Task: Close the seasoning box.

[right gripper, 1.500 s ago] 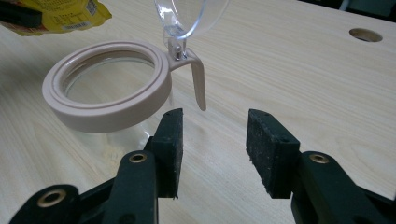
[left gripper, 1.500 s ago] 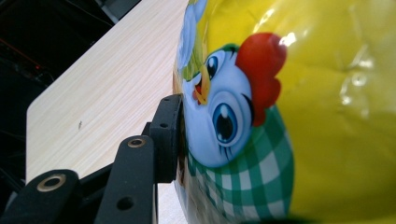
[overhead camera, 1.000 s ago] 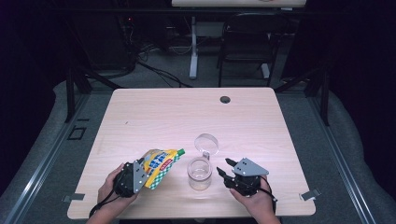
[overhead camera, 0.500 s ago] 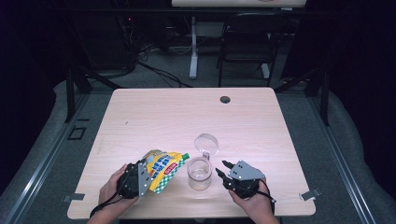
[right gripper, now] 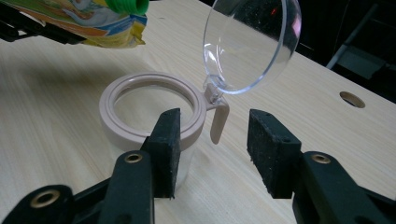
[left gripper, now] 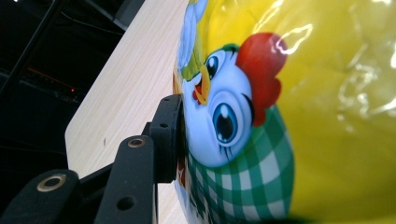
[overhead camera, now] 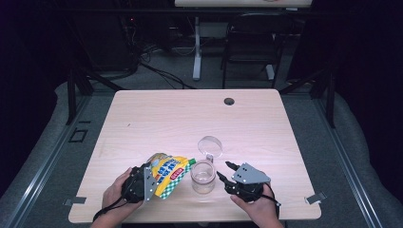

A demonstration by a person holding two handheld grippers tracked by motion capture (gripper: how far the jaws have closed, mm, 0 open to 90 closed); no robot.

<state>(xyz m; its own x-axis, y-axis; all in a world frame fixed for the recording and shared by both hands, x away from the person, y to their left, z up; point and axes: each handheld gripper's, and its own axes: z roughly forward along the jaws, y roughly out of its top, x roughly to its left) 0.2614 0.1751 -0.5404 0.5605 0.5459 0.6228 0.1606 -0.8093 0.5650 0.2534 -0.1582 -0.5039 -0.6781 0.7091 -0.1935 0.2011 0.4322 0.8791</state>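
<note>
From above I see my left gripper [overhead camera: 142,183] clamping the yellow pouch [overhead camera: 171,175] beside the jar [overhead camera: 203,177] near the table [overhead camera: 166,118] front edge. My right gripper [right gripper: 212,151] view adds the jar's lid [right gripper: 252,44] flipped up, its jaws having just been opening, nothing between them.

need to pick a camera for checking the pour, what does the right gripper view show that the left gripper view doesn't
Right gripper view: the clear jar with a beige rim, its clear round hinged lid flipped up, the pouch's green cap, and the open right gripper beside the jar. Left gripper view: the left gripper clamping the pouch's cartoon chicken print. Both: the yellow spouted pouch and light wooden table.
</note>
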